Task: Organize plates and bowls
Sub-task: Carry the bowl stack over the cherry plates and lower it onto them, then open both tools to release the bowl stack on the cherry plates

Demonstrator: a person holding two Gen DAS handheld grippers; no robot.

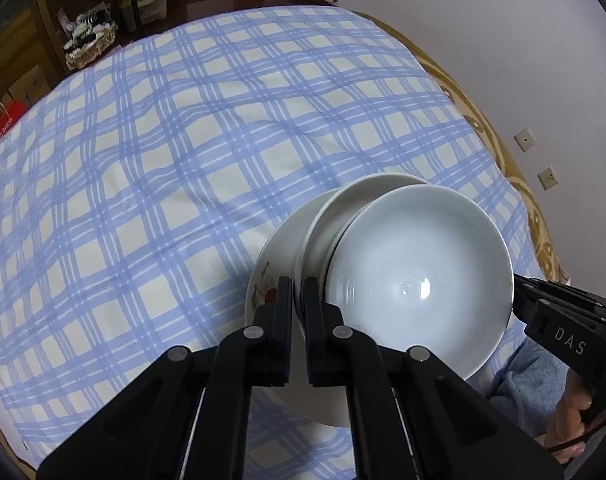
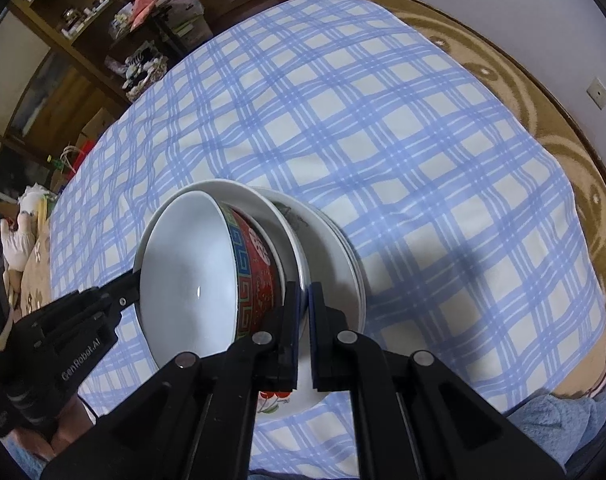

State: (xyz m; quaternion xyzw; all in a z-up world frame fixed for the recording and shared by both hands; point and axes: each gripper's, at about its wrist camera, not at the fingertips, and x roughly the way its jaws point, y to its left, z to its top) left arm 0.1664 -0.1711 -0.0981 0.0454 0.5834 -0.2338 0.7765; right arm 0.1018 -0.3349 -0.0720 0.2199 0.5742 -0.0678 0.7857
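I see a stack of dishes resting on the blue-checked tablecloth (image 1: 183,140) toward the near edge of the table, with both grippers engaged on it from opposite sides. The stack consists of a white bowl (image 1: 419,276) with a red patterned outer wall uppermost, seated tilted inside a second white bowl (image 1: 343,216), which in turn sits on a flower-printed plate (image 1: 271,264); in the right wrist view more than one plate rim shows beneath, though I cannot tell how many. My left gripper (image 1: 298,292) has its jaws nearly together, and they appear clamped on a thin rim at the left side of the stack, apparently that of the second white bowl. My right gripper (image 2: 305,296) likewise has its jaws drawn close, pinching a white rim on the right side of the stack, just beside the red wall of the top bowl; which dish that rim belongs to I cannot tell for certain. A patterned brown table edge (image 2: 563,128) shows beyond the cloth along the right and far sides. Wooden shelving (image 2: 75,40) with assorted clutter stands off the far left corner
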